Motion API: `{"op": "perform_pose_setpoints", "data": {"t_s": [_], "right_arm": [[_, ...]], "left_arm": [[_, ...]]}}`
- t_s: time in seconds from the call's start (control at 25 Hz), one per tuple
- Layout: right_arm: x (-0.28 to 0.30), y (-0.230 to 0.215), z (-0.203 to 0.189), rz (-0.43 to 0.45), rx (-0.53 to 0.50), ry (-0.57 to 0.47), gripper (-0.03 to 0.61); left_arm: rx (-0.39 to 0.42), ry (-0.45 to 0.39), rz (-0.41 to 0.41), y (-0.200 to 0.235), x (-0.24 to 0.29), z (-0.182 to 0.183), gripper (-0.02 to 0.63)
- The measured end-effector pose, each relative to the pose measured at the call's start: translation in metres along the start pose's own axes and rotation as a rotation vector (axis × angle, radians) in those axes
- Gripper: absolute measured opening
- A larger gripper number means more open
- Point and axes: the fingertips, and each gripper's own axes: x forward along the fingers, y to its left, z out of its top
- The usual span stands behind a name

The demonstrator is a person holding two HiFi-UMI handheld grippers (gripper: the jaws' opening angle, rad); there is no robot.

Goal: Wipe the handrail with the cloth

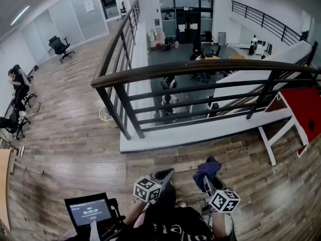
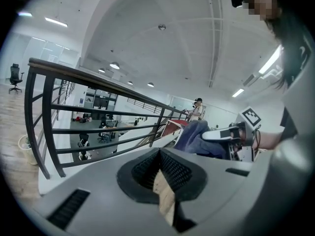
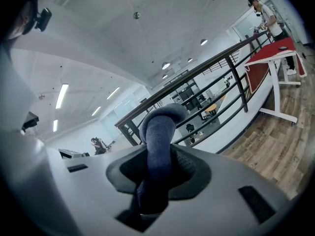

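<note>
Grips the dark blue cloth (image 3: 160, 124) in the right tongs (image 3: 158, 163), clamped tight across a bunched fold that sticks up past the tips and curls over at the top. Holds the left tongs (image 2: 160, 156) closed on nothing, tips together (only a sliver of floor showing through the slot lower down).

Carries both low and close to the body, side by side and just apart, marker cubes turned up toward the head camera. Points both forward at the handrail (image 1: 200, 68), with forearms bent and drawn in at the bottom edge of the head view.

Touches the rail with neither. Leaves the cloth well short of it, across a strip of wooden floor (image 1: 65, 134) and a white ledge (image 1: 190, 134) at the foot of the railing.

Faces a dark, rounded rail on black bars, running across the view and turning a corner at the left to go off along the balcony edge. Looks through the bars onto a lower level with desks and chairs. Stands near a red-topped table (image 1: 306, 107) on white legs at the right, close against the railing, and a small lit screen (image 1: 90, 211) at the lower left beside the left forearm.
</note>
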Motion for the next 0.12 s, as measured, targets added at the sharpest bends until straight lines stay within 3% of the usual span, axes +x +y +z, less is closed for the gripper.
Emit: {"op": "perform_pose_setpoints", "data": {"t_s": [0.12], "right_arm": [[-0.0013, -0.0037, -0.0043, -0.003, 0.006, 0.005, 0.104]], "left_arm": [[-0.002, 0.008, 0.003, 0.0002, 0.0001, -0.0074, 0.002]]}}
